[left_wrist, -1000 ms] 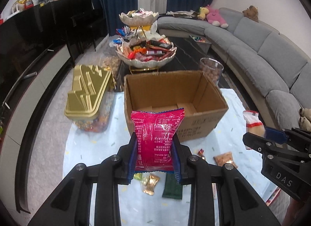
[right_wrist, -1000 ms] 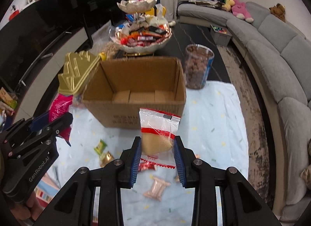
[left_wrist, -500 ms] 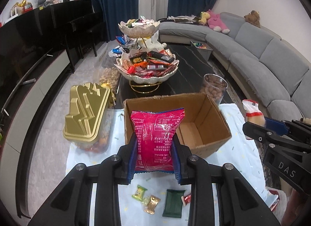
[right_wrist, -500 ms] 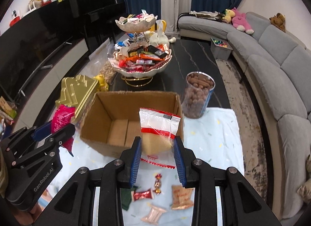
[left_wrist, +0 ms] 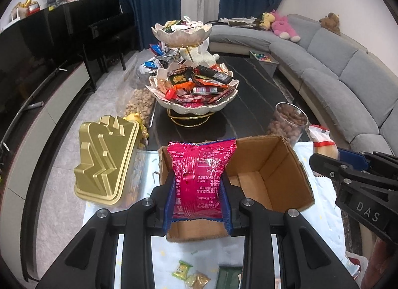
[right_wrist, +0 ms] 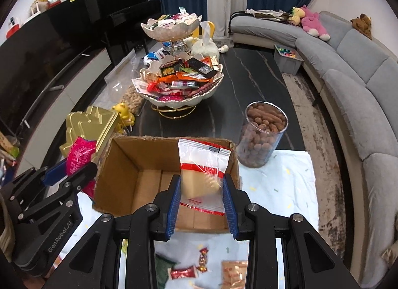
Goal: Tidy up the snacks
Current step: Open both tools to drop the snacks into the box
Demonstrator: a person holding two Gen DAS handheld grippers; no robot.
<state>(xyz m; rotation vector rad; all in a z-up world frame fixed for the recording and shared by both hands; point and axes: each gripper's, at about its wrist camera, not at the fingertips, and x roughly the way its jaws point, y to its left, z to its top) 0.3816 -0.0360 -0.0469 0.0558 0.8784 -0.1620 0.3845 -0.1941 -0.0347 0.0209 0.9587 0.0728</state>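
Pinching a pink packet (left_wrist: 199, 179) left and a clear pouch (right_wrist: 202, 173) right over the cardboard box (right_wrist: 139, 164), risking collision between jaws or overshooting the rim.

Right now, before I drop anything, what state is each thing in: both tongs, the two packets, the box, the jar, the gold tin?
Left tongs: shut on pink packet.
Right tongs: shut on clear bag.
Pink packet: sealed, held upright over the box.
Clear bag: zip closed, held over the box.
Cardboard box: flaps open, visible floor bare.
Nut jar: lidless, nearly full.
Gold tin: lid on.
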